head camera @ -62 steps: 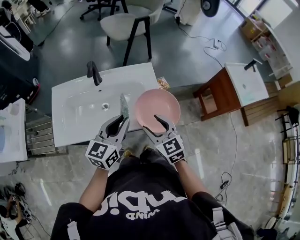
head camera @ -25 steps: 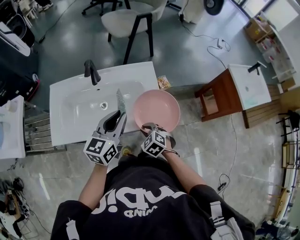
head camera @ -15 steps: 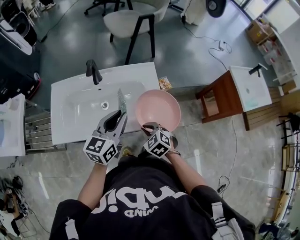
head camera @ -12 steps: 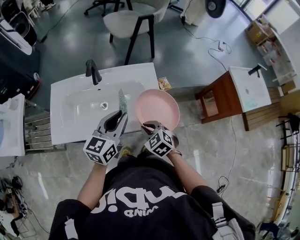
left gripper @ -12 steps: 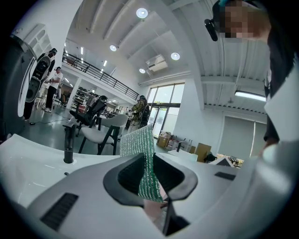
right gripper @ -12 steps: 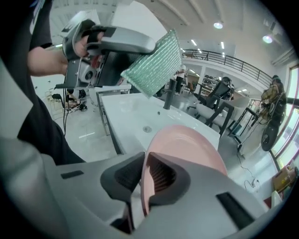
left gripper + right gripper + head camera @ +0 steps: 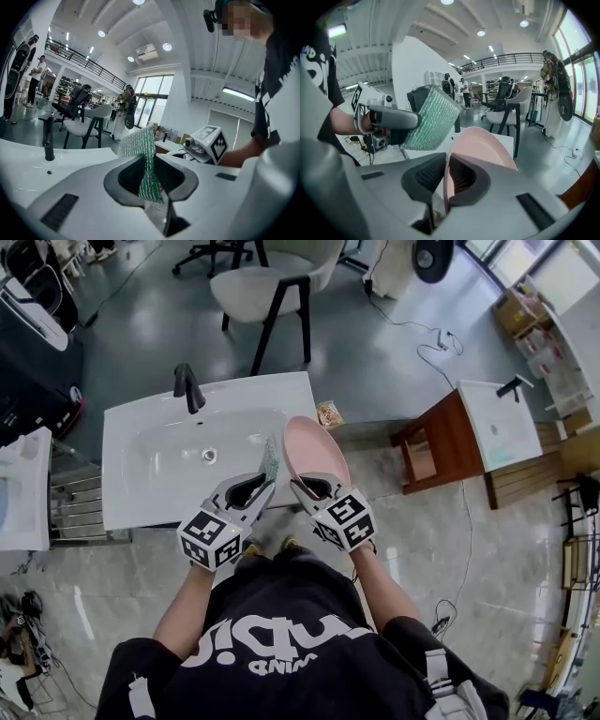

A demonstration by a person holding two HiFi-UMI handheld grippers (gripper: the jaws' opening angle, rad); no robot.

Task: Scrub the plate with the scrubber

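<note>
The pink plate [image 7: 314, 448] stands tilted up on its edge above the right corner of the white sink [image 7: 141, 493]. My right gripper [image 7: 307, 486] is shut on its near rim; its jaws have just been closing with the rim between them. In the right gripper view the plate [image 7: 483, 145] rises from the jaws of the right gripper [image 7: 446, 161]. The green mesh scrubber [image 7: 271, 459] is pinched upright in my left gripper [image 7: 261, 484], just left of the plate's face. The left gripper view shows the scrubber [image 7: 143, 154] clamped in the left gripper [image 7: 151, 164].
A black faucet [image 7: 187, 386] and a drain [image 7: 210, 455] belong to the sink. A white chair [image 7: 262, 282] stands beyond it. To the right are a wooden stand [image 7: 441, 432] and a small packet [image 7: 329, 413] on the floor.
The right gripper has lifted the plate and rolled it from lying nearly flat to standing on edge. The left gripper has brought the scrubber rightwards, close to the plate.
</note>
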